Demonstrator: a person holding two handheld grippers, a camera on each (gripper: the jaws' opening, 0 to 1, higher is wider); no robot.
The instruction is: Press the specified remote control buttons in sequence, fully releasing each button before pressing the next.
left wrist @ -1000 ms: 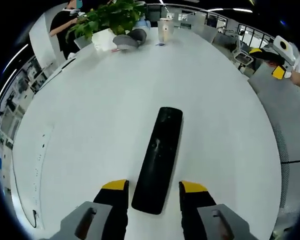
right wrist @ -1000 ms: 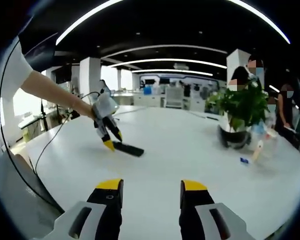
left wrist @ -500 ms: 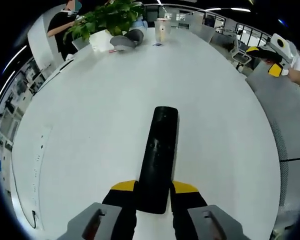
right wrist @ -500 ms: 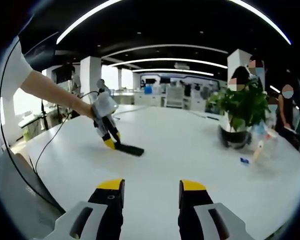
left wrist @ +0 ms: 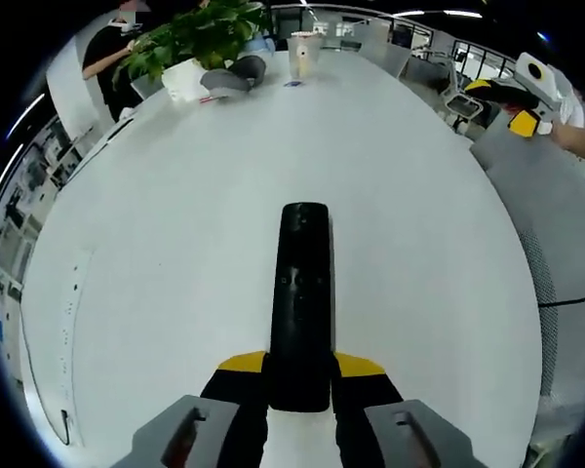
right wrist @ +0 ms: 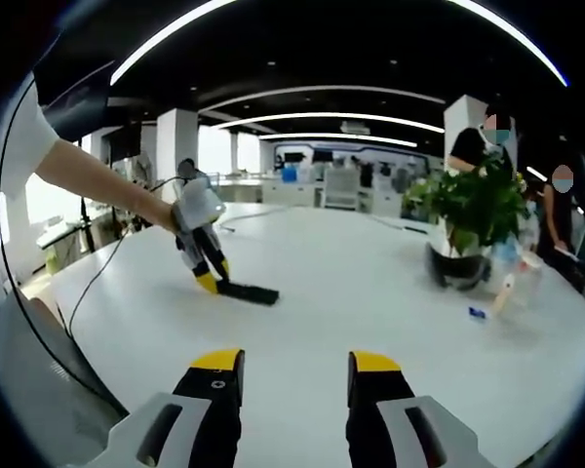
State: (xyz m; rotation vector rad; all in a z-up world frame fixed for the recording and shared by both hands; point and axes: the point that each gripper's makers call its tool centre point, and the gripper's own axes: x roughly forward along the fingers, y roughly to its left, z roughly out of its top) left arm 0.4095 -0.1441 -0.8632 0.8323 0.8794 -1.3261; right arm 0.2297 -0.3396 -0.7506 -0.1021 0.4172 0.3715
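Left gripper (left wrist: 300, 369), with its yellow-tipped jaws, pinches the near end of the long, flat black remote control (left wrist: 300, 302), one jaw on each side. In the left gripper view the remote runs straight from 6 o'clock toward 12 o'clock and lies flat on the big white round table (left wrist: 156, 244). I think it is held this way so it cannot slide when a button is pushed. In the right gripper view, the left gripper (right wrist: 207, 283) and the remote (right wrist: 246, 292) sit at about 10 o'clock, well apart from the right gripper (right wrist: 286, 363). The right gripper's jaws are spread wide with nothing between them, up off the table. It looks ready to come over and press a button, but no pressing has begun. A green leafy plant in a white pot (left wrist: 197, 49) stands at the far side of the table at 11 o'clock, out of the way.
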